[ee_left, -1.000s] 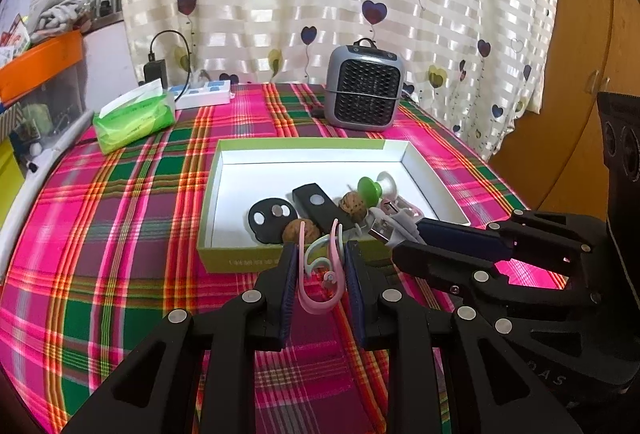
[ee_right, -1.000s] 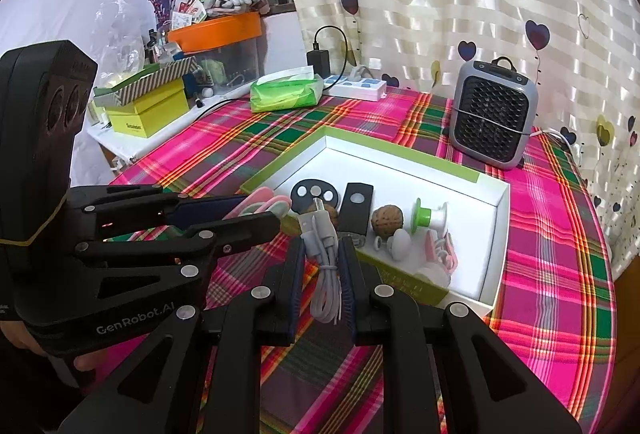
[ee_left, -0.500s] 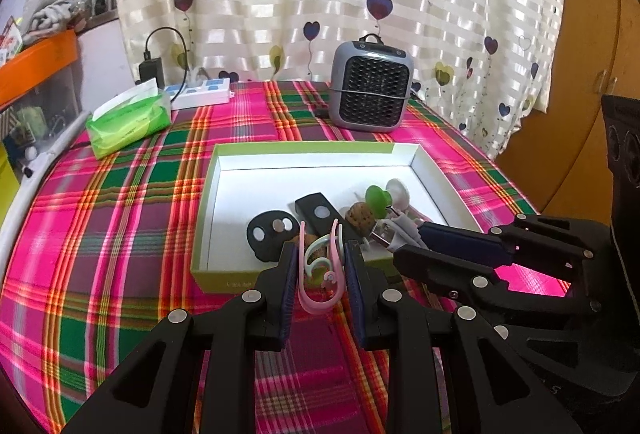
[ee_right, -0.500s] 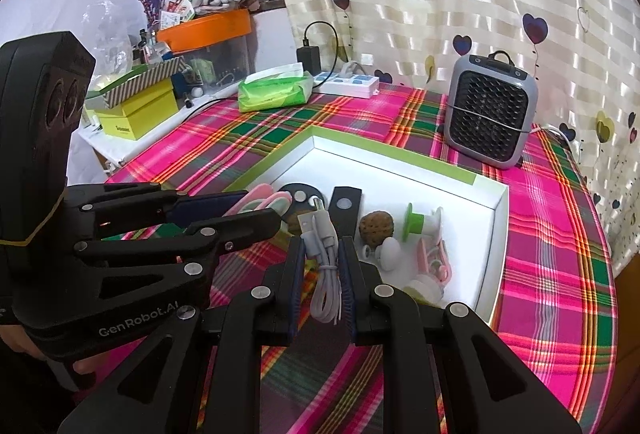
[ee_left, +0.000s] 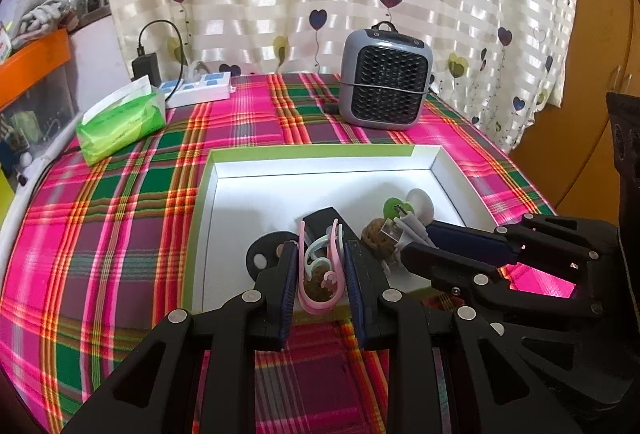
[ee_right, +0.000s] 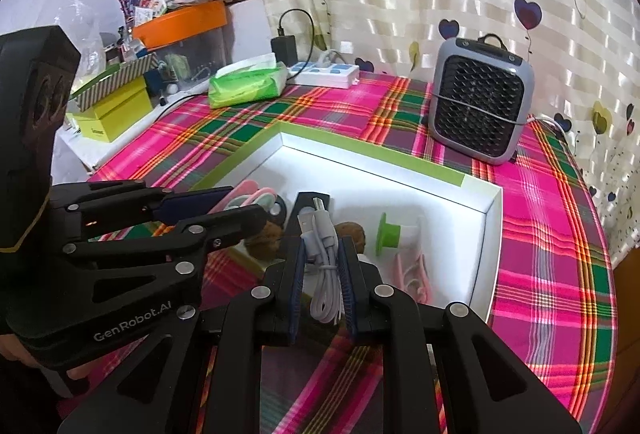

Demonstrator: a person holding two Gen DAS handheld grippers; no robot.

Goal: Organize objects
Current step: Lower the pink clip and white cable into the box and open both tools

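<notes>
My left gripper (ee_left: 321, 276) is shut on a bundle of pink and pale green plastic hooks (ee_left: 324, 266), held over the near edge of the white box with a green rim (ee_left: 312, 153). My right gripper (ee_right: 322, 270) is shut on a coiled white USB cable (ee_right: 325, 258), just right of the left one and also over the box's near side. Inside the box lie a black round piece (ee_left: 264, 254), a black flat bar (ee_right: 310, 202), walnuts (ee_right: 352, 232), a green and white spool (ee_right: 390, 234) and pink clips (ee_right: 412, 270). The right gripper (ee_left: 472, 246) shows in the left wrist view.
A grey fan heater (ee_left: 386, 73) stands behind the box on the plaid tablecloth (ee_left: 100, 213). A green tissue pack (ee_left: 120, 121), a white power strip (ee_left: 200, 89) and a black charger (ee_left: 146, 67) sit at the back left. Boxes and an orange bin (ee_right: 182, 23) crowd the left shelf.
Both grippers moved forward and slightly down together, so the box now lies closer and partly beneath their fingertips. Each grip is unchanged.
</notes>
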